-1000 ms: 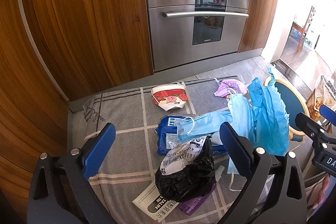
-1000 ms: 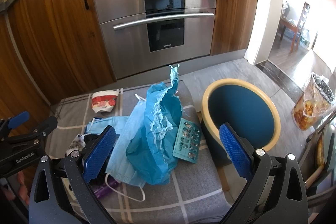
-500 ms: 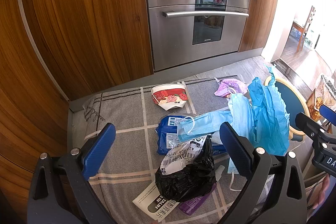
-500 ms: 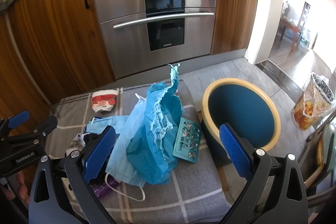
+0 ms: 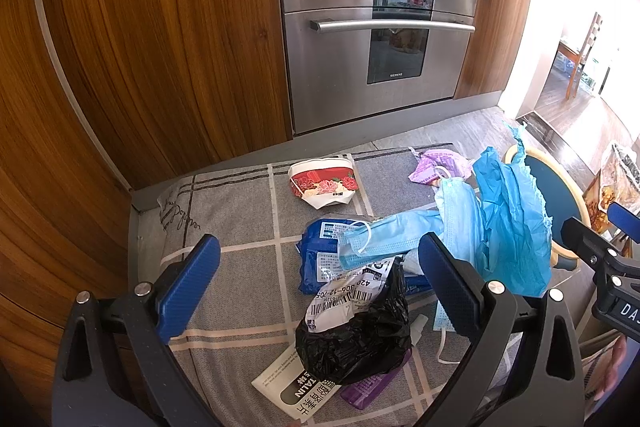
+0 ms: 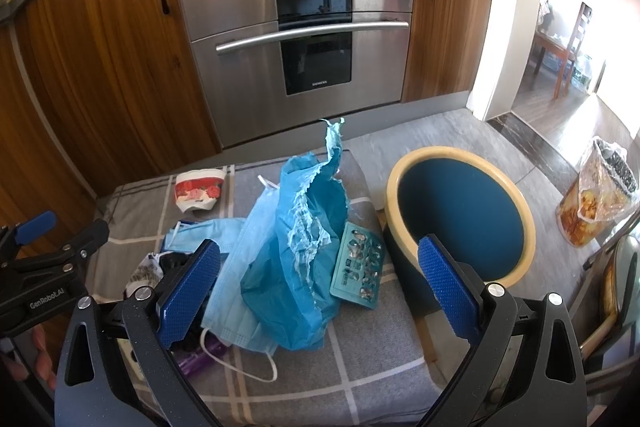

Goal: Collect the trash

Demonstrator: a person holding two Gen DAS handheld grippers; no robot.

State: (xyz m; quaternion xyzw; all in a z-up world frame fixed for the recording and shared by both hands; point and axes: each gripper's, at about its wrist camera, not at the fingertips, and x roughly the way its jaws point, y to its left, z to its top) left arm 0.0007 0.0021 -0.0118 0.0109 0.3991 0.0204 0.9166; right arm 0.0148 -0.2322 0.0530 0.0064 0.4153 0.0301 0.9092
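Observation:
Trash lies on a grey checked mat (image 5: 240, 223) (image 6: 360, 367). In the left wrist view my left gripper (image 5: 318, 285) hangs open above a black plastic bag (image 5: 356, 339), a blue wipes pack (image 5: 320, 255), blue face masks (image 5: 396, 239), a torn blue bag (image 5: 512, 219), a red-and-white paper cup (image 5: 324, 185) and a purple wrapper (image 5: 440, 169). In the right wrist view my right gripper (image 6: 318, 285) is open over the torn blue bag (image 6: 296, 247), a face mask (image 6: 240, 291) and a teal blister pack (image 6: 358, 275). A blue bin with a yellow rim (image 6: 460, 219) stands right of the mat.
Wooden cabinets (image 5: 140, 47) and a steel oven (image 6: 296, 27) stand behind the mat. A clear bag of food waste (image 6: 596, 203) sits at the far right on the floor. A white leaflet (image 5: 296, 387) and a purple item (image 5: 372, 385) lie under the black bag.

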